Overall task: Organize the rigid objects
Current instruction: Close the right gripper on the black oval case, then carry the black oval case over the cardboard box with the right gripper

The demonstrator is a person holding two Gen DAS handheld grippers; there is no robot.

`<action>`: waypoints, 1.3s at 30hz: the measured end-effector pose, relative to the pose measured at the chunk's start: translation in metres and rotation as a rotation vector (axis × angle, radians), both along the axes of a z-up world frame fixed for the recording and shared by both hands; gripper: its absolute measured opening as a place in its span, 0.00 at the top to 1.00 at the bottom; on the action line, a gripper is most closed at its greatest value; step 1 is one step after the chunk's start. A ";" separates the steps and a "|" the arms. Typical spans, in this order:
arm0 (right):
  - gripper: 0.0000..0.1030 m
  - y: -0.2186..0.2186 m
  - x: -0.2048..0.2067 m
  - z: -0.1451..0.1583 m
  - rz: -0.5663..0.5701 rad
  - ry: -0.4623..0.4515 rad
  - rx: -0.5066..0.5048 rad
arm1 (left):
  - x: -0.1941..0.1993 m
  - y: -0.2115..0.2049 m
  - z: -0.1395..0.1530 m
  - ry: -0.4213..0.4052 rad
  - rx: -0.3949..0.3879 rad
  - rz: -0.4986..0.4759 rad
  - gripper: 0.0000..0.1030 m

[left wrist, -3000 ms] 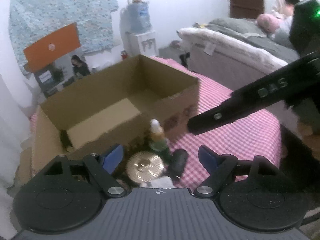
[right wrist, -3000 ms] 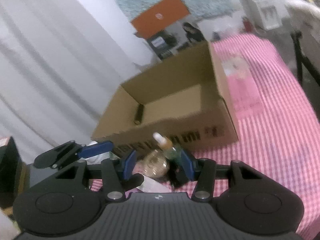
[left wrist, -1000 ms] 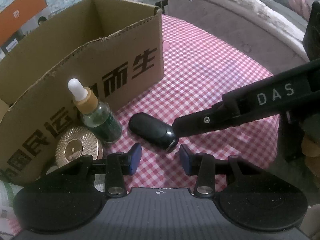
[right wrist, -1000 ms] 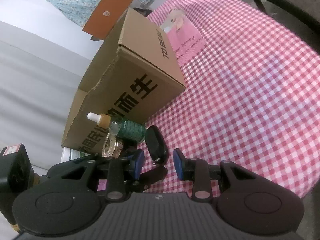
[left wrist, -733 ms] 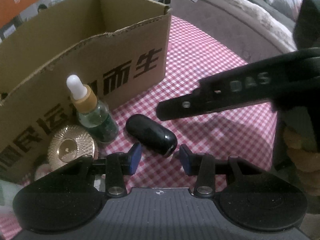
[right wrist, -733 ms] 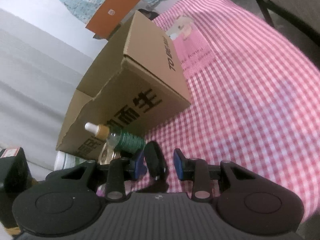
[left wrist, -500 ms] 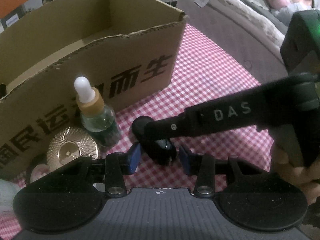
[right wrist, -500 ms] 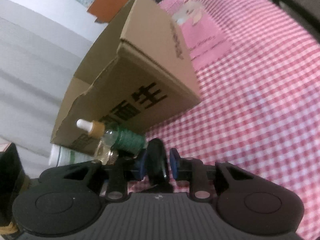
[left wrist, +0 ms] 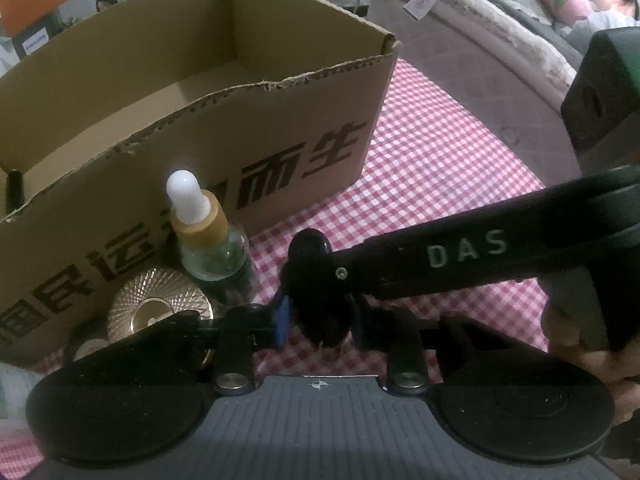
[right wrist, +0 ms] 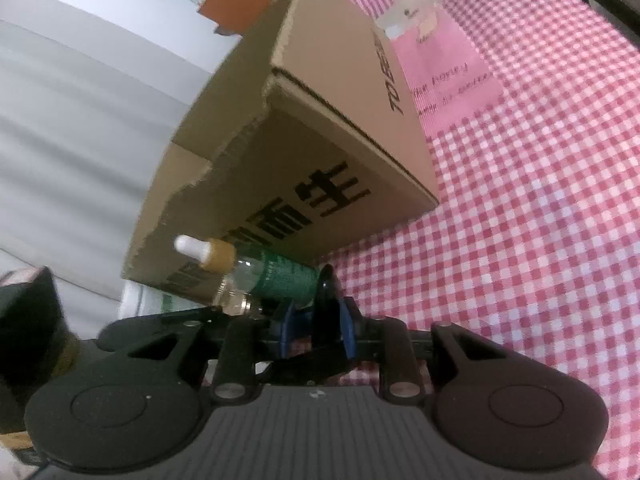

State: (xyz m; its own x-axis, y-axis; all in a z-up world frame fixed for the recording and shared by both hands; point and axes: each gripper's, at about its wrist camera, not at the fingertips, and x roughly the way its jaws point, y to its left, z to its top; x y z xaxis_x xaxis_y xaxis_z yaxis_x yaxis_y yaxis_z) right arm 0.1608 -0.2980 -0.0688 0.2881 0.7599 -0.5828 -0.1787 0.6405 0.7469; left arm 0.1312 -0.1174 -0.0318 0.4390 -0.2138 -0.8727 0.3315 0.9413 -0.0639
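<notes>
A black oval case (left wrist: pixel 310 246) stands on edge on the pink checked cloth, in front of an open cardboard box (left wrist: pixel 280 132). My right gripper (right wrist: pixel 315 330) is shut on the case (right wrist: pixel 326 292); its arm marked DAS (left wrist: pixel 460 260) crosses the left wrist view. My left gripper (left wrist: pixel 320 322) sits around the same case with its jaws close to it; I cannot tell whether they press it. A green dropper bottle (left wrist: pixel 208 248) and a gold round lid (left wrist: pixel 156 312) stand left of the case. The bottle also shows in the right wrist view (right wrist: pixel 276 274).
A small black object (left wrist: pixel 14 192) leans in the box's left corner. A pink card (right wrist: pixel 436 68) lies on the cloth beside the box. A bed (left wrist: pixel 480 20) stands beyond the table's right edge. A white bottle (right wrist: pixel 140 300) lies under the box's near corner.
My right gripper moved in and closed on the black case, tipping it up on edge. My left gripper's jaws narrowed around it. Both views drew nearer to the box.
</notes>
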 end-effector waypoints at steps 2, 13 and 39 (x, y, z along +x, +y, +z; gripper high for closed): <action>0.79 0.002 -0.001 0.000 -0.007 -0.003 -0.002 | 0.000 0.001 0.000 0.002 0.000 -0.001 0.74; 0.82 0.005 -0.032 0.031 -0.047 -0.102 -0.030 | -0.037 0.003 0.047 -0.117 -0.050 -0.060 0.74; 0.82 0.157 0.090 0.140 0.220 -0.183 0.006 | 0.075 0.152 0.108 -0.118 -0.117 0.200 0.74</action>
